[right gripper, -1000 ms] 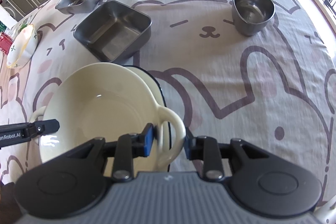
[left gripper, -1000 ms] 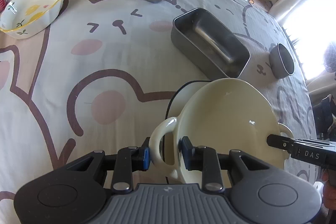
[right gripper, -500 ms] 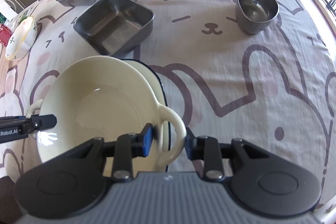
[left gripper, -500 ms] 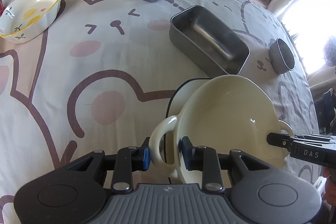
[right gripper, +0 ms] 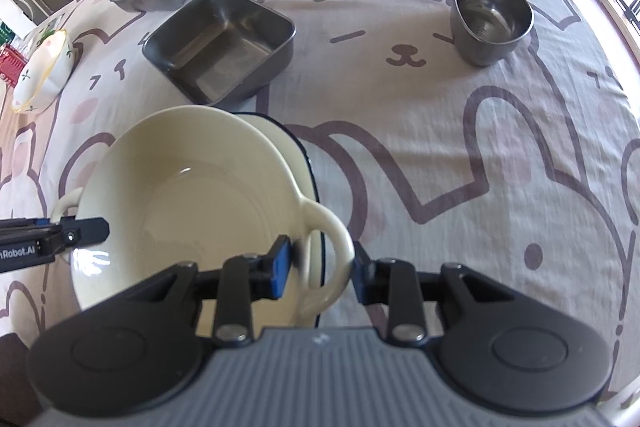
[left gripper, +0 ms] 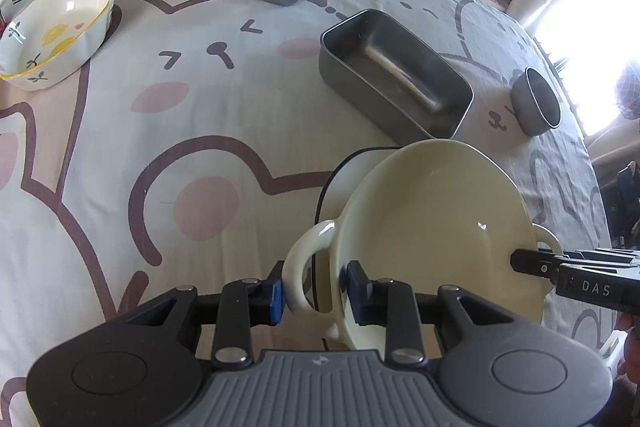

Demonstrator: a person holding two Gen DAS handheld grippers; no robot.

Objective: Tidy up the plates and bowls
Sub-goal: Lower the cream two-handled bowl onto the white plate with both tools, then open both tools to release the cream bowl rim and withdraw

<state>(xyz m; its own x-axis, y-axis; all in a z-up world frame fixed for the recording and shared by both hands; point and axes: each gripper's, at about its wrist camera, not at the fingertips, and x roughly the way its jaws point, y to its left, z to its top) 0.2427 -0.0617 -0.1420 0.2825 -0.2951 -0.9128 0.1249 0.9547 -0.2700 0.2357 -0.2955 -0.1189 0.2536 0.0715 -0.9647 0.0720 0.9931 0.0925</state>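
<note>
Bowl (left gripper: pixel 436 227), cream, two-handled, held above the rimmed plate (left gripper: pixel 340 175) on the surface (left gripper: pixel 160 147); whether it touches the plate I cannot tell. Left tongs (left gripper: pixel 316 287) clenched on one handle, right tongs (right gripper: pixel 320 267) straddling the other handle, seemingly gripping. Judgement: early going, first stack in progress. Left to sort: two steel trays (right gripper: pixel 220 39), steel cup (right gripper: pixel 492 17), patterned bowl (left gripper: pixel 52 35), all scattered well apart.
</note>
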